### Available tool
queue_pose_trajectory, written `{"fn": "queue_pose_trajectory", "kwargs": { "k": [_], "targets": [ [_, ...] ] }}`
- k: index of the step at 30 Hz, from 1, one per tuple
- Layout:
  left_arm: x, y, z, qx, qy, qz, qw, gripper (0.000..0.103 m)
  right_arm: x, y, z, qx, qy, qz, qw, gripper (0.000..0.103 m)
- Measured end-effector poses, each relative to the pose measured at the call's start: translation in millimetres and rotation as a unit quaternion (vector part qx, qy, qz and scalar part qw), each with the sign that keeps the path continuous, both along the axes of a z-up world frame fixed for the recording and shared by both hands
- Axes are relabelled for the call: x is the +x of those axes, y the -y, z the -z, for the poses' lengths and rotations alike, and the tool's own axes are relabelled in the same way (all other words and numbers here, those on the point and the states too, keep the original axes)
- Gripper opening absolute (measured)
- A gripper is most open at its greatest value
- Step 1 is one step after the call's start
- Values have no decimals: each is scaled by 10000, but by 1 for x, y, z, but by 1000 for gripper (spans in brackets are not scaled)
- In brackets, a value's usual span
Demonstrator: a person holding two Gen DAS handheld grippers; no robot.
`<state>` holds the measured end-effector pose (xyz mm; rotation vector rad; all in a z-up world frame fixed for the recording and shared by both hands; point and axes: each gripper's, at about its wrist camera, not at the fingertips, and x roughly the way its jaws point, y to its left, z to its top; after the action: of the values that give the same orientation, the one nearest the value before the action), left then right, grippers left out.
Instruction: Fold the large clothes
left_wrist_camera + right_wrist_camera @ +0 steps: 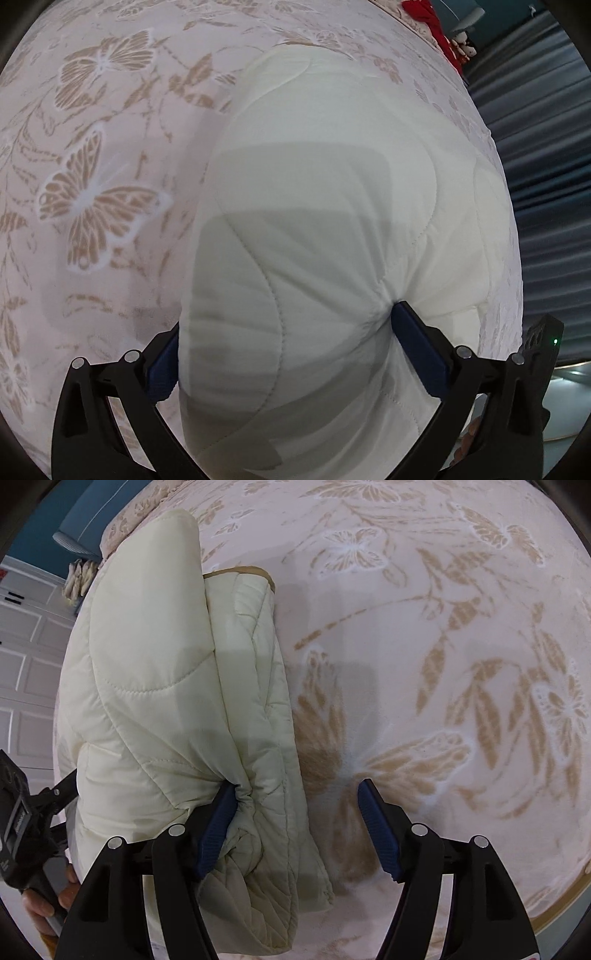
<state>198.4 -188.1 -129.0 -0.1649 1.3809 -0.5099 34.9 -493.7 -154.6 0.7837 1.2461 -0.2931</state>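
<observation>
A cream-white quilted jacket (332, 192) lies folded into a thick bundle on the bedspread. My left gripper (286, 319) straddles its near end. Both blue pads (417, 347) press into the padding, and the fabric puckers at the right tip. In the right wrist view the jacket (155, 686) lies to the left with its folded edge up. My right gripper (297, 786) stands wide open. Its left pad (218, 827) rests against a bunched fold, and its right pad (376, 830) hangs free above the bedspread. A hand (48, 901) holds the other gripper's handle at the left edge.
A pale pink bedspread (443, 646) with tan butterflies covers the bed. A red cloth (424, 18) lies at its far edge. Blue pleated fabric (535, 166) hangs beyond the bed's side. White panelled doors (26, 646) stand past the jacket.
</observation>
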Motion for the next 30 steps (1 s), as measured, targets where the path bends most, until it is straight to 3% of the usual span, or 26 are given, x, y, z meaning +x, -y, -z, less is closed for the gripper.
{"fn": "queue_pose_trajectory", "kwargs": {
  "k": [1,2,3,7,10,13,16,22,27,30],
  "targets": [
    [-1,2,-4,12,50,59,10000,96,-1,3,1,41,42,-30,10000,60],
    [-4,4,-8,10,120,126,9998,89,0,3,0,201,173,-82,9996,36],
    [-4,5,-14,18,218,210,9995,79,3,-1,0,421,319,-109,9985,32],
    [-15,7,-45,106,726,607,9955,56,14,-16,-22,-282,181,-443,9985,21],
    [-22,3,-70,231,1159,874,9891,51,17,-28,-37,-584,222,-540,9966,19],
    [-28,-8,-85,575,1551,1007,9811,51,20,-49,-36,-349,312,-674,9966,18],
    [-28,-22,-82,760,1535,1006,9801,51,25,-72,-30,-473,248,-849,9950,18],
    [-27,-49,-64,755,1202,724,9872,51,41,-92,-43,-1125,173,-977,9887,17],
    [-30,-62,-82,840,1496,710,9826,51,23,-122,-69,-1237,412,-1021,9862,16],
    [-26,-75,-91,885,1669,662,9798,50,33,-143,-78,-1346,523,-1126,9831,15]
  ]
}}
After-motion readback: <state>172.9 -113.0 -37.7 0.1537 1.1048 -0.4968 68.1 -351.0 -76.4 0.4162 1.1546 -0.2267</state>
